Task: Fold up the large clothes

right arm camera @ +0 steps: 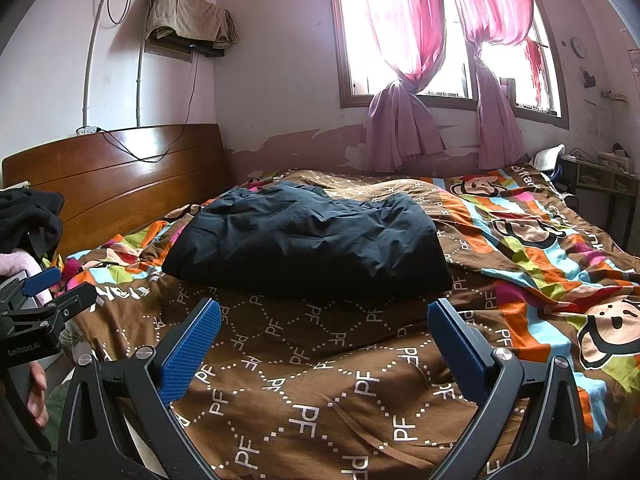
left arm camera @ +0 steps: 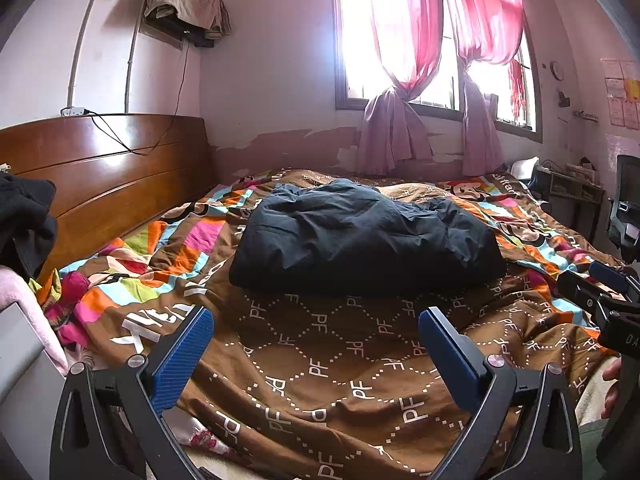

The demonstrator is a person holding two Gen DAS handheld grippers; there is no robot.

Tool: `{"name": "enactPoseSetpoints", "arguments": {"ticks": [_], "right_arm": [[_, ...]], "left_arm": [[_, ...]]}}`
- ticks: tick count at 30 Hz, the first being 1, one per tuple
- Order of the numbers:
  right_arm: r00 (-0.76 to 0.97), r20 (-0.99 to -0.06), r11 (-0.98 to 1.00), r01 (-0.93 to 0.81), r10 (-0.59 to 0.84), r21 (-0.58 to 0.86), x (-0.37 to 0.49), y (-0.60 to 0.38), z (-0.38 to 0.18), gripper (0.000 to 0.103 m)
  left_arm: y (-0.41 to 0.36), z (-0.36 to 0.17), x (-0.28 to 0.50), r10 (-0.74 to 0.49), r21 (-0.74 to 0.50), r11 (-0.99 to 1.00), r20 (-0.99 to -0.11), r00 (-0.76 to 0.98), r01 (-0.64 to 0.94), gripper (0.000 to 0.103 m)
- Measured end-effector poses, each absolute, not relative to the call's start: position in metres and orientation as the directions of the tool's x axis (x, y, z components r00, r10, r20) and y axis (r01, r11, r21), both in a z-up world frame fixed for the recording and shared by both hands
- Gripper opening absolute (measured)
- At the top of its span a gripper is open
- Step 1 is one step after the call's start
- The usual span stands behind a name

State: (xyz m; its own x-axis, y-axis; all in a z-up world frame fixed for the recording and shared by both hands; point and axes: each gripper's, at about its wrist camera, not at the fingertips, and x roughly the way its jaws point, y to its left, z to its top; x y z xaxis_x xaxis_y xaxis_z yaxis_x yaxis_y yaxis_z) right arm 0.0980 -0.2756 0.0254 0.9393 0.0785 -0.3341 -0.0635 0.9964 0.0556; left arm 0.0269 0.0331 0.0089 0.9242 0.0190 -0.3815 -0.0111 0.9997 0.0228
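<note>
Left wrist view shows the left tongs [left arm camera: 316, 320] spread wide apart and empty above the brown patterned bedspread [left arm camera: 320, 380], with the dark folded garment [left arm camera: 360, 240] lying on the bed just beyond them. Right wrist view shows the right tongs [right arm camera: 324, 314] likewise apart and holding nothing, the same garment [right arm camera: 308, 244] ahead near the wooden headboard [right arm camera: 120, 176].

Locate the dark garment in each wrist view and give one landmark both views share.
Left wrist: the dark garment lies bunched on the quilt, centre frame, beyond the open left gripper.
Right wrist: garment sits left of centre, beyond the open right gripper.
Shared landmark: the wooden headboard, left of the garment in both views.
</note>
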Motion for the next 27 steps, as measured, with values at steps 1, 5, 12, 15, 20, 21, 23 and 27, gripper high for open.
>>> {"name": "enactPoseSetpoints", "arguments": {"ticks": [1,5,12,15,20,21,23,27], "right_arm": [[0.939,-0.334,0.996,-0.064,0.079,0.056,0.0982,-0.2757,0.0253,0.102],[0.939,-0.335,0.996,-0.064,0.079,0.056,0.0983,-0.2758,0.0253,0.102],[0.939,-0.335,0.996,-0.064,0.079,0.056,0.0984,-0.2758,0.0253,0.102],[0.939,-0.335,0.996,-0.064,0.079,0.056,0.0983,-0.2757,0.0253,0.102],[0.939,-0.335,0.996,-0.063,0.078,0.056,0.0983,-0.2757,0.0254,0.102],[0.939,-0.335,0.996,-0.064,0.079,0.056,0.0984,-0.2758,0.0253,0.102],[0.939,-0.335,0.996,-0.064,0.079,0.057,0.0982,-0.2758,0.0251,0.102],[0.939,-0.336,0.996,-0.064,0.079,0.057,0.0983,-0.2757,0.0251,0.102]], "left_arm": [[0.0332,0.0088,0.0268,0.019,0.022,1.0,-0.382,0.924,-0.011,0.103],[0.0331,0.0088,0.0267,0.019,0.024,1.0,-0.382,0.924,-0.01,0.103],[0.0331,0.0089,0.0268,0.018,0.022,1.0,-0.382,0.924,-0.011,0.103],[0.0332,0.0091,0.0268,0.018,0.021,1.0,-0.382,0.924,-0.01,0.103],[0.0324,0.0081,0.0261,0.019,0.022,1.0,-0.381,0.924,-0.012,0.103],[0.0326,0.0084,0.0264,0.019,0.021,1.0,-0.382,0.924,-0.011,0.103],[0.0327,0.0083,0.026,0.017,0.02,1.0,-0.382,0.924,-0.01,0.103],[0.0325,0.0082,0.0259,0.018,0.022,1.0,-0.382,0.924,-0.011,0.103]]}}
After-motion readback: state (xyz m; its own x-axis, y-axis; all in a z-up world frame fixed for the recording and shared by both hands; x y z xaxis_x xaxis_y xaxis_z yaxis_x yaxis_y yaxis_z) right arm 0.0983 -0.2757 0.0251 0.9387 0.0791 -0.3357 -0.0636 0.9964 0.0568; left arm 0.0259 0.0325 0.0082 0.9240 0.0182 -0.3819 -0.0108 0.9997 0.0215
